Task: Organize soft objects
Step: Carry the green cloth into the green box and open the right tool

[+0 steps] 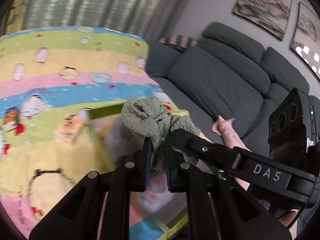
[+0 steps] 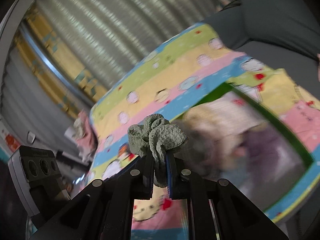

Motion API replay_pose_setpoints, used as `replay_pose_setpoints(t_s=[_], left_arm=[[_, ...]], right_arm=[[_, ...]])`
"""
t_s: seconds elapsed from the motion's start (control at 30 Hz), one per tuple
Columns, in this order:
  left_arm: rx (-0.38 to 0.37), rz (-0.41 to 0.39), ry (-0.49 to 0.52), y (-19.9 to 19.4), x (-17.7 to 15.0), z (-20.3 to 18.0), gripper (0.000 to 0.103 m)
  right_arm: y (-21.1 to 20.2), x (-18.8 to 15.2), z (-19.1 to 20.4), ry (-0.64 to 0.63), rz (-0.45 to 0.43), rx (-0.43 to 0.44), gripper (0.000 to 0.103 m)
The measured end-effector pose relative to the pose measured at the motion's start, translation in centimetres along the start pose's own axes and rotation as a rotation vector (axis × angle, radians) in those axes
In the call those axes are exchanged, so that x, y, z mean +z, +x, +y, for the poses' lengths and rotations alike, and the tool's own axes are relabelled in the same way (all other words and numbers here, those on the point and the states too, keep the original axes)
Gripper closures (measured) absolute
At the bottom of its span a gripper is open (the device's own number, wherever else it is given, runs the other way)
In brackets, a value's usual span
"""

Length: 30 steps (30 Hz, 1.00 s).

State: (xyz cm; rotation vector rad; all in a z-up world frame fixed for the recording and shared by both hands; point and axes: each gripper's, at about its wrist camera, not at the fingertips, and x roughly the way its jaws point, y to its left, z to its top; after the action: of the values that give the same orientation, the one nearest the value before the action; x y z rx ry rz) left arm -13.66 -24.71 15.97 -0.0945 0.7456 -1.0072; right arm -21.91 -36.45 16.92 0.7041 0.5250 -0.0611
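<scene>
Left gripper [image 1: 158, 152] and right gripper [image 2: 160, 166] both clenched on bunched sage-green cloth [image 1: 148, 118], lifted above green-rimmed bin [image 2: 288, 124] on striped cartoon blanket [image 1: 60, 70]. Risk: shallow pinch slips, cloth drops outside bin. Grey sofa [image 1: 216, 76] beyond.

Legible text: "DAS", pale capitals on black arm of right gripper [image 1: 181, 134], seen in left wrist view. Small rows of marks printed on striped blanket [image 1: 60, 60]: too blurred to read.
</scene>
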Motion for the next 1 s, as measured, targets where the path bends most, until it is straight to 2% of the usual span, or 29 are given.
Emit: replay_pose_setpoints(t_s=[0.13,0.27,0.5,0.67,0.73,0.77,0.87,0.9,0.93,1.0], left_arm=[[-0.036,0.063,0.018,3.1,-0.1,-2.1,0.095],[-0.043,0.114,0.038,5.3,-0.7,-3.3,0.095],[0.007,0.198,0.015,8.2,-2.5,-2.4,0.094],[0.022,0.213,0.022,8.5,-3.0,-2.4,0.091],[0.023,0.212,0.027,8.1,-3.0,-2.5,0.088],[0.021,0.212,0.024,7.8,-3.0,-2.4,0.086],[-0.012,0.204,-0.008,6.5,-2.9,-2.1,0.073],[-0.02,0.196,-0.017,5.8,-2.9,-2.0,0.065],[-0.017,0.18,-0.021,5.0,-2.8,-1.8,0.056],[0.007,0.145,-0.017,3.2,-2.6,-1.6,0.043]], right_arm=[[-1.5,0.8,-2.8,0.048,-0.038,-0.098,0.091],[-1.9,1.3,-5.0,0.079,-0.033,-0.165,0.091],[0.2,1.0,-7.4,0.078,0.049,-0.319,0.091],[1.6,0.5,-9.5,0.123,0.111,-0.403,0.091],[1.8,0.4,-9.8,0.129,0.121,-0.421,0.085],[1.8,0.4,-9.8,0.13,0.124,-0.43,0.077],[1.4,0.4,-9.7,0.121,0.117,-0.479,0.052],[1.1,0.4,-9.5,0.116,0.105,-0.495,0.045],[0.7,0.5,-9.4,0.112,0.088,-0.508,0.043],[0.0,0.7,-9.1,0.109,0.056,-0.518,0.036]])
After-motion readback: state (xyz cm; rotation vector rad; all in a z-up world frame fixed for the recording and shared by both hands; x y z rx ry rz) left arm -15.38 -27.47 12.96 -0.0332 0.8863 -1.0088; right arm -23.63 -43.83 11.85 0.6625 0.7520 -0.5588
